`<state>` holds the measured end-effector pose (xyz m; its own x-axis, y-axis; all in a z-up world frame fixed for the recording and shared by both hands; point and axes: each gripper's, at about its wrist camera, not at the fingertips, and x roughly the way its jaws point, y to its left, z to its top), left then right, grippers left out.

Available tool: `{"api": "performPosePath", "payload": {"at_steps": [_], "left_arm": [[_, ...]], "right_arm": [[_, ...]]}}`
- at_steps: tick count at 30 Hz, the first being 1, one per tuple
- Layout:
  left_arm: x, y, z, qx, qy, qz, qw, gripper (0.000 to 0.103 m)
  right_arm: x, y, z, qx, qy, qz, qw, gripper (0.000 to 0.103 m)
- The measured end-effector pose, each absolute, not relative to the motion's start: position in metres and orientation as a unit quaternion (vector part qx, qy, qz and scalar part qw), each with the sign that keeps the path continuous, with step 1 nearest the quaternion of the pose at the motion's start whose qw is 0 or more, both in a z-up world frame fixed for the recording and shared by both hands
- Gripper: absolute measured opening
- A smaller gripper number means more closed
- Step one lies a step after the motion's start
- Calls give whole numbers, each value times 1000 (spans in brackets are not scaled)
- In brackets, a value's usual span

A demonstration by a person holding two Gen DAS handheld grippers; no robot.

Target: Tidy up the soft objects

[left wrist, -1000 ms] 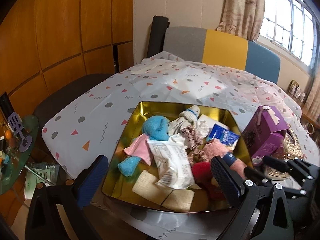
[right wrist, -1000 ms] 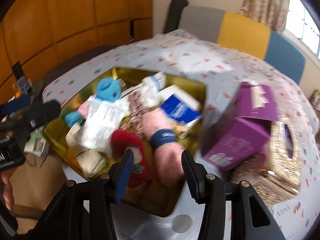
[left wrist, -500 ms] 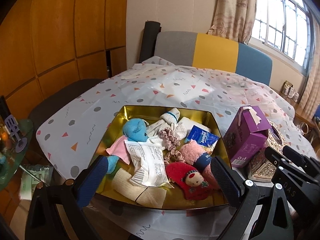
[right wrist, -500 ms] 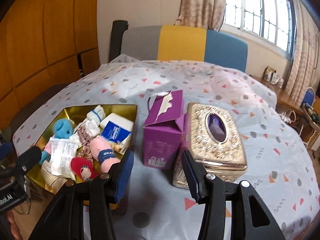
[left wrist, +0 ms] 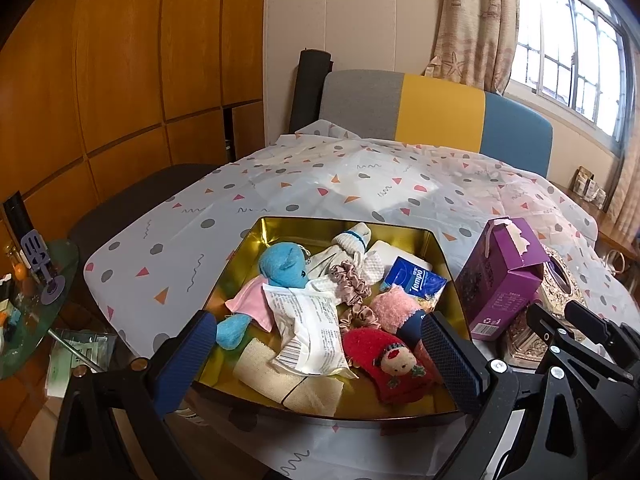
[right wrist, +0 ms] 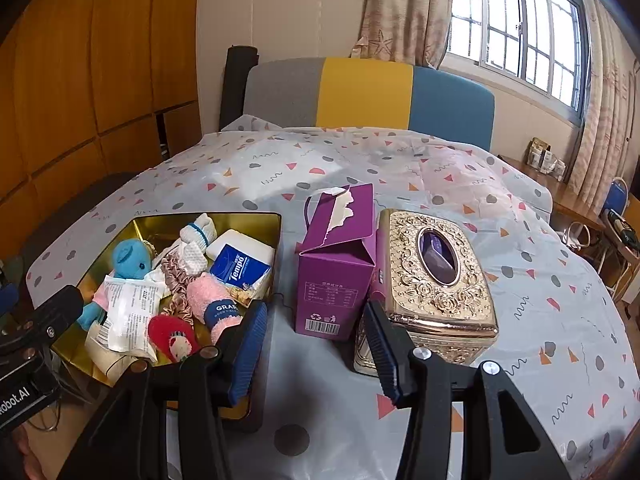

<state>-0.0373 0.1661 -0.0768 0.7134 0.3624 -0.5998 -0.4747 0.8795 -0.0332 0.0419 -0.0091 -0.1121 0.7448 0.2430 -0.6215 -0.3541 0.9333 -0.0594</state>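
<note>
A gold tin [left wrist: 344,222] on the patterned tablecloth holds soft things: a blue plush toy [left wrist: 284,264], a white packet [left wrist: 312,328], a red sock with a doll face [left wrist: 384,356], a pink sock [left wrist: 394,308], satin scrunchies [left wrist: 352,284] and a Tempo tissue pack [left wrist: 416,280]. My left gripper [left wrist: 320,356] hovers open over the tin's near edge, holding nothing. My right gripper [right wrist: 316,352] is open and empty in front of the purple carton [right wrist: 336,276], with the tin [right wrist: 208,216] to its left.
A gold embossed tissue box [right wrist: 436,276] stands right of the purple carton, touching it. A grey, yellow and blue sofa back [right wrist: 368,92] lies beyond the table. A glass side table [left wrist: 36,304] with clutter sits at the left.
My right gripper has swung from over the tin to the right and now faces the purple carton and tissue box. The left gripper has drawn back slightly from the tin.
</note>
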Motion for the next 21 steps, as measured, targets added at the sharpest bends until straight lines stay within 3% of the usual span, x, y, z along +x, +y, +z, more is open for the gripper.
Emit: {"api": "performPosePath", "payload": {"at_steps": [21], "left_arm": [[-37, 166, -78, -91, 307, 226, 920, 103]], "right_arm": [[42, -8, -114, -85, 323, 164, 928, 51]]}}
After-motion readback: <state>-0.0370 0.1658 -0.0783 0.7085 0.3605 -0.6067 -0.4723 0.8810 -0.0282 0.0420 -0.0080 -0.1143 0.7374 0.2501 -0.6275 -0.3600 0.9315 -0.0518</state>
